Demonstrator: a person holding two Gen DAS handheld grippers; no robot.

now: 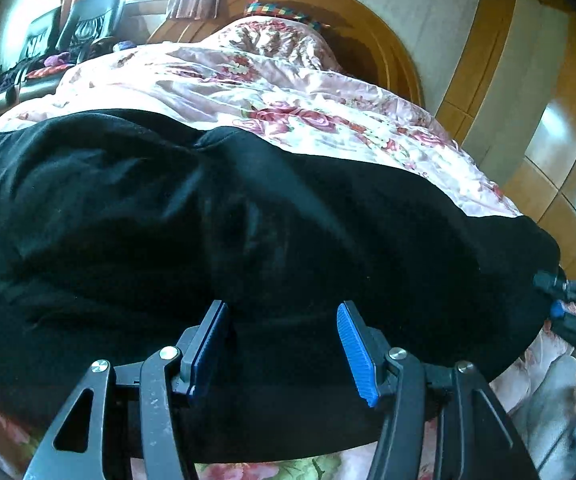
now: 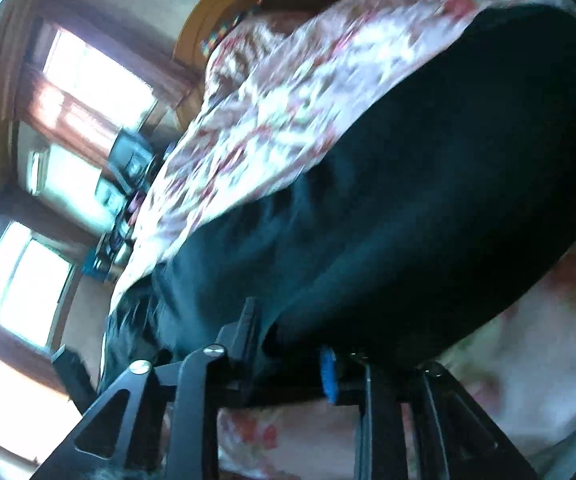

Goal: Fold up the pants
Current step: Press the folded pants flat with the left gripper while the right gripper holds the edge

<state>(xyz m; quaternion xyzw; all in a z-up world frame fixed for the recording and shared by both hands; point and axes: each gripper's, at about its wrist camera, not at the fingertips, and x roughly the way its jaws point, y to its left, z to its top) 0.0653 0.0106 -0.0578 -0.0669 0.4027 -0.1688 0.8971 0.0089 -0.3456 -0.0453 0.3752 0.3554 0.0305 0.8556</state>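
Black pants point(image 1: 248, 220) lie spread across a floral bedspread point(image 1: 288, 92). My left gripper point(image 1: 284, 320) is open, its blue pads point(image 1: 354, 344) apart, low over the near edge of the pants with black cloth between the jaws. My right gripper point(image 1: 572, 304) shows at the far right edge of the left wrist view, at the right end of the pants. In the blurred right wrist view the pants point(image 2: 428, 200) fill the middle and my right gripper point(image 2: 288, 340) has dark cloth between its fingers; whether it grips the cloth is unclear.
A wooden headboard point(image 1: 368, 28) stands at the far end of the bed. Wooden wardrobe doors point(image 1: 548, 128) run along the right. Dark chairs with clutter point(image 1: 68, 32) stand at the far left by a bright window point(image 2: 20, 280).
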